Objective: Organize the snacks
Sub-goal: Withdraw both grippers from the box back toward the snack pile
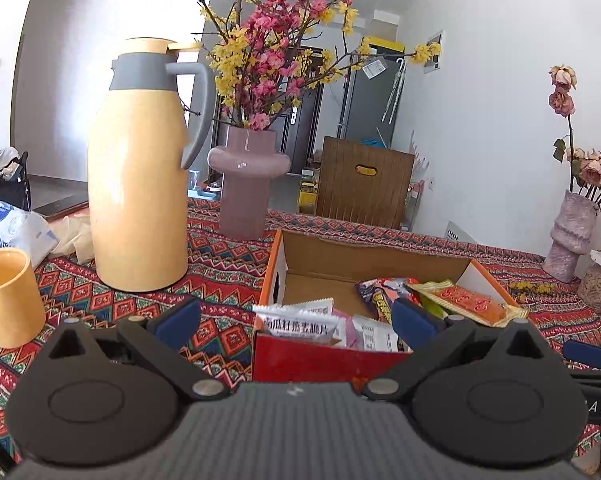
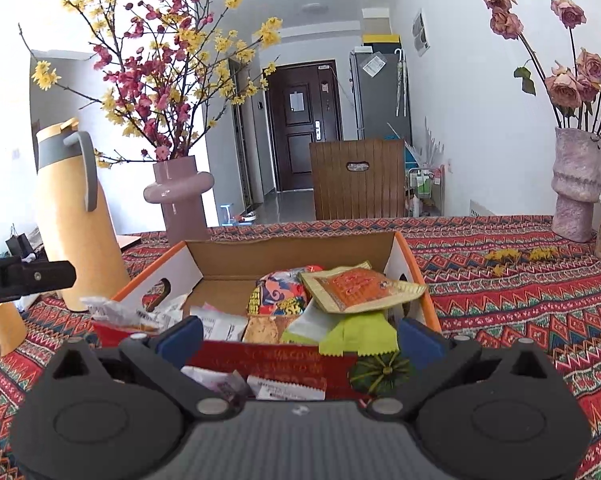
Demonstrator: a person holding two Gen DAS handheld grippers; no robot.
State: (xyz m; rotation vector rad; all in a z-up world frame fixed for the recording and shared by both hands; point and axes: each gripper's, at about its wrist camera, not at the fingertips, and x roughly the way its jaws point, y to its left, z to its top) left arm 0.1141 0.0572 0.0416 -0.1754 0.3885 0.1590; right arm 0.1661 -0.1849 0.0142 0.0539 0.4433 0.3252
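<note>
Right wrist alone shows green pumpkin (image 2: 381,374).

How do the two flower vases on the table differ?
The smooth vase is glossy mauve with a ring bulging round its neck; the rough vase is matte, lumpy and ridged. The smooth one holds red and yellow blossom branches, the rough one faded pink roses. The smooth one stands behind the box, the rough one far right. Both stand upright.
</note>
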